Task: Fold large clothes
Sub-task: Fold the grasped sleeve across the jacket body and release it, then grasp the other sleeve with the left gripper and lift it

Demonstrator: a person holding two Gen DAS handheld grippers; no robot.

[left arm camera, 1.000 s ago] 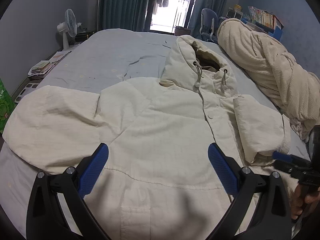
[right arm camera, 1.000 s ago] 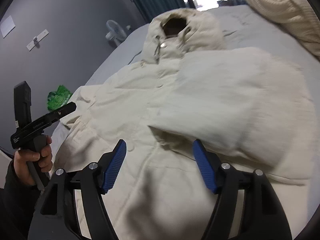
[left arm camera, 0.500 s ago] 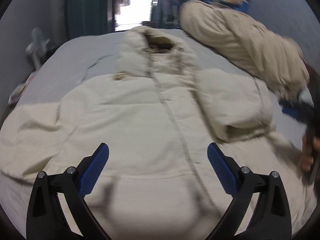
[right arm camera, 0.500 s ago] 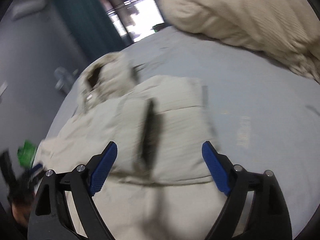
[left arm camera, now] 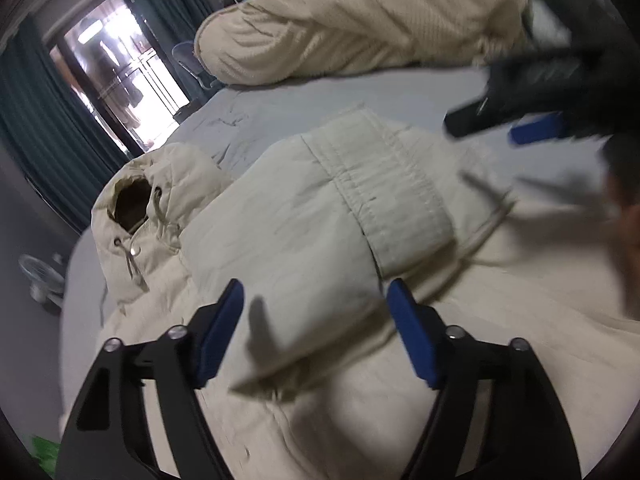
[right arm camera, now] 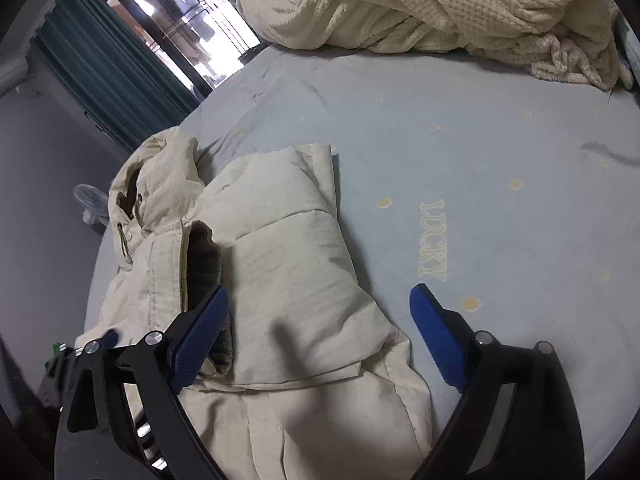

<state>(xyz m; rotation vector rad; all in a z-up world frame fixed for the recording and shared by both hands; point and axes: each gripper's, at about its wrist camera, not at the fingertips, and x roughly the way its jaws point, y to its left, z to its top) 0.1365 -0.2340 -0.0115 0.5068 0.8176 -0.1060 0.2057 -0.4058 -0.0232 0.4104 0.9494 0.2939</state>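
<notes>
With both claws wide open and holding nothing, lower your right gripper at the frame's bottom onto the puffy cream hooded coat's folded sleeve edge and pinch all layers, left gripper alongside.

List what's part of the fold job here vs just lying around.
Job:
- cream hooded jacket, one sleeve folded over its front
- left gripper, open
- right gripper, open

Lying about:
- knitted cream blanket
- blue bedsheet
- floor fan
- teal curtains
</notes>
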